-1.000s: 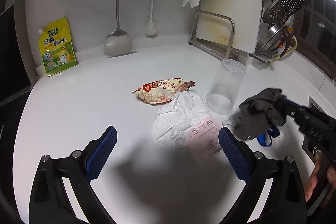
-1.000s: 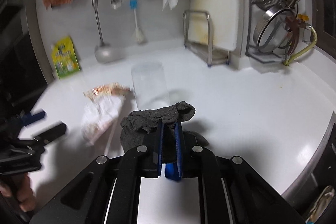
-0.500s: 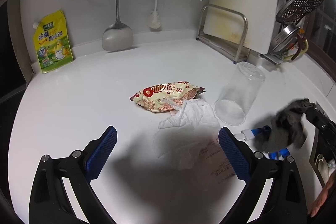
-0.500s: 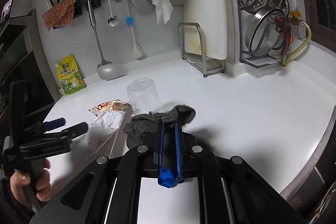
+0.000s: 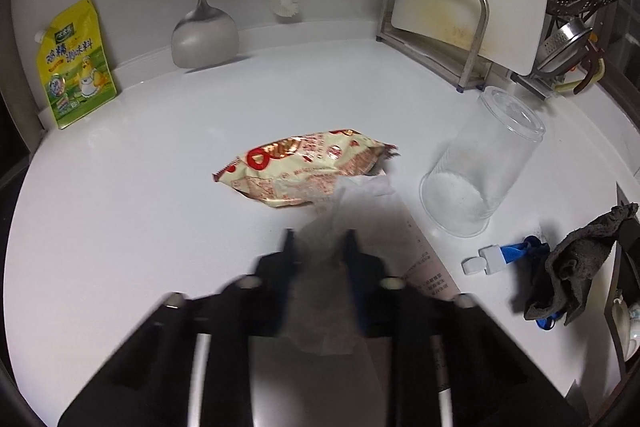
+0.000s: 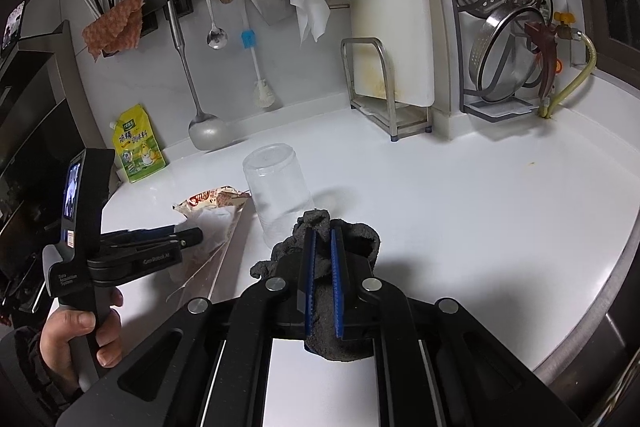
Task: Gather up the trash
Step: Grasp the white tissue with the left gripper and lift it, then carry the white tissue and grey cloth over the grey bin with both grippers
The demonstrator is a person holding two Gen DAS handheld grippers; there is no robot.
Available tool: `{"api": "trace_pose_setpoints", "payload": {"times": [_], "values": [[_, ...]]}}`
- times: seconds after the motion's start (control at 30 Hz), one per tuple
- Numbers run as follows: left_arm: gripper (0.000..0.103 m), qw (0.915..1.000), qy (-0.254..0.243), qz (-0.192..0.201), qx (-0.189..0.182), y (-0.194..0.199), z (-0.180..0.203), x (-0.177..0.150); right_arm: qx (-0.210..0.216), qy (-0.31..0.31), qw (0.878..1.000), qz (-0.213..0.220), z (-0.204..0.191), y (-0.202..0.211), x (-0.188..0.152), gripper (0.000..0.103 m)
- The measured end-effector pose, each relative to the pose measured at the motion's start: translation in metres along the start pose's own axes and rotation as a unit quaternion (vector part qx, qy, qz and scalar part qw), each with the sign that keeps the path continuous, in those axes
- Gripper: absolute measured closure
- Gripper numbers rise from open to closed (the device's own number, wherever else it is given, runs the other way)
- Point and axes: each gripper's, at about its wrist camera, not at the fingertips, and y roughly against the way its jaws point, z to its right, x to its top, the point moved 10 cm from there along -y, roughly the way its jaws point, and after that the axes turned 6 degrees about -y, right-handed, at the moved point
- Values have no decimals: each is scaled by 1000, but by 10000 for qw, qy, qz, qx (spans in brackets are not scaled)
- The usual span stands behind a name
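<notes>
A crumpled white tissue (image 5: 326, 223) lies on the white counter (image 5: 120, 207), just in front of a red and cream snack wrapper (image 5: 304, 167) and beside a pink receipt (image 5: 424, 267). My left gripper (image 5: 320, 247) is blurred. Its jaws are closing and the tissue is bunched between the pads. The right wrist view shows this gripper (image 6: 196, 237) low over the tissue (image 6: 216, 223), held in a person's hand (image 6: 80, 331). My right gripper (image 6: 322, 235) is shut on a dark grey rag (image 6: 360, 239), which also hangs at the right edge of the left wrist view (image 5: 572, 267).
An upturned clear plastic cup (image 5: 480, 179) stands right of the wrapper. A small blue and white item (image 5: 500, 255) lies near the rag. At the back wall are a yellow pouch (image 5: 74, 67), a ladle (image 5: 204, 35) and a cutting board rack (image 5: 440, 23). The counter edge (image 6: 600, 287) curves at right.
My left gripper came forward and down over the tissue, and its jaws went from wide apart to nearly together around it. The right gripper kept its hold on the rag.
</notes>
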Motion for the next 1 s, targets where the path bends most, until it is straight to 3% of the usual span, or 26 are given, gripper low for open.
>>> {"api": "trace_pose_setpoints", "payload": {"times": [0.07, 0.4, 1.0], "values": [[95, 10000, -10, 79, -24, 4, 1, 2, 1, 13, 10000, -1, -1, 1, 0, 96], [96, 9976, -91, 688, -53, 67, -5, 18, 35, 17, 9999, 161, -14, 20, 10, 96], [96, 9927, -360, 1144, -130, 165, 13, -14, -79, 155, 9975, 692, -49, 102, 39, 97]]}}
